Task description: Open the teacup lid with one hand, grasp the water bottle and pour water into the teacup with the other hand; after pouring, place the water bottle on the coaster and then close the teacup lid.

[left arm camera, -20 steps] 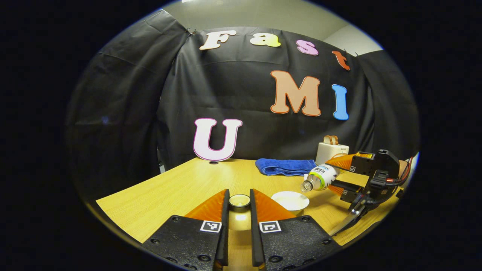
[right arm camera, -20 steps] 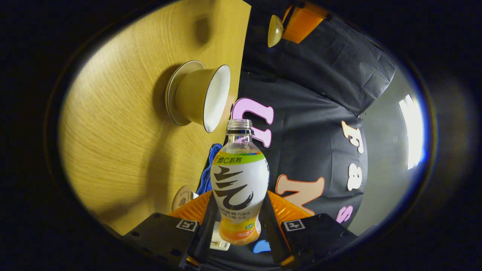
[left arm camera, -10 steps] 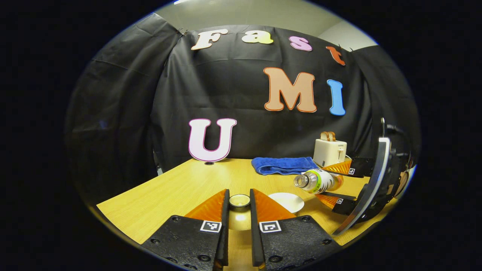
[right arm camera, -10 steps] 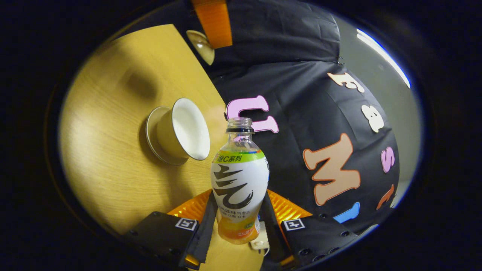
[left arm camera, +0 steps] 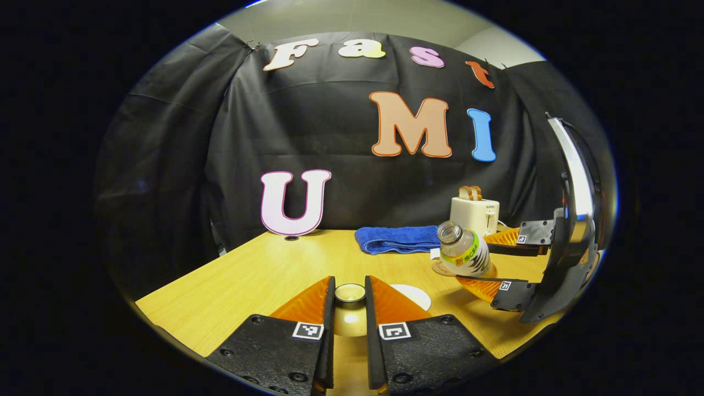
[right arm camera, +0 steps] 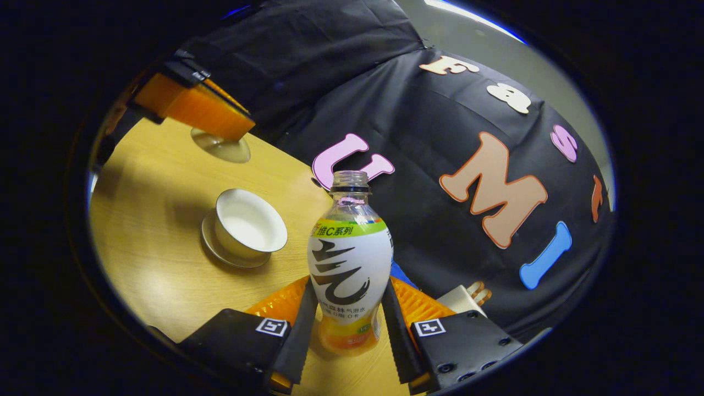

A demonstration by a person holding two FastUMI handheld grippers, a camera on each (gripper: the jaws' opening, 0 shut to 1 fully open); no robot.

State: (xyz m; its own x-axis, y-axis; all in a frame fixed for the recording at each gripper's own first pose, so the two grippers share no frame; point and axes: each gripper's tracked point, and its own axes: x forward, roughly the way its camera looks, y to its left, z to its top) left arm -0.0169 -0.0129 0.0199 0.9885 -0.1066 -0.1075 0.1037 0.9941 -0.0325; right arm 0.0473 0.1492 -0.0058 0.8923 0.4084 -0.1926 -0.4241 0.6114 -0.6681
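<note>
My left gripper (left arm camera: 350, 285) is shut on the knob of the teacup lid (left arm camera: 350, 323) and holds it above the table. The open white teacup (right arm camera: 250, 223) stands on its saucer (right arm camera: 220, 252); its rim (left arm camera: 412, 296) shows just right of my left fingers. My right gripper (right arm camera: 350, 286) is shut on the uncapped water bottle (right arm camera: 350, 258). In the left gripper view the bottle (left arm camera: 465, 254) is tilted, neck up and to the left, right of the cup, near the round coaster (left arm camera: 440, 268). The left gripper (right arm camera: 192, 107) and lid (right arm camera: 220, 147) appear at upper left in the right gripper view.
A folded blue towel (left arm camera: 396, 240) lies at the back of the wooden table (left arm camera: 258, 275). A white toaster (left arm camera: 474, 214) with toast stands behind the bottle. The table's left half is bare wood, and its front edge runs close below my fingers.
The right gripper has rolled back, swinging the bottle from lying mouth-down over the cup toward upright and away to the right. The left gripper keeps the lid, hardly moved.
</note>
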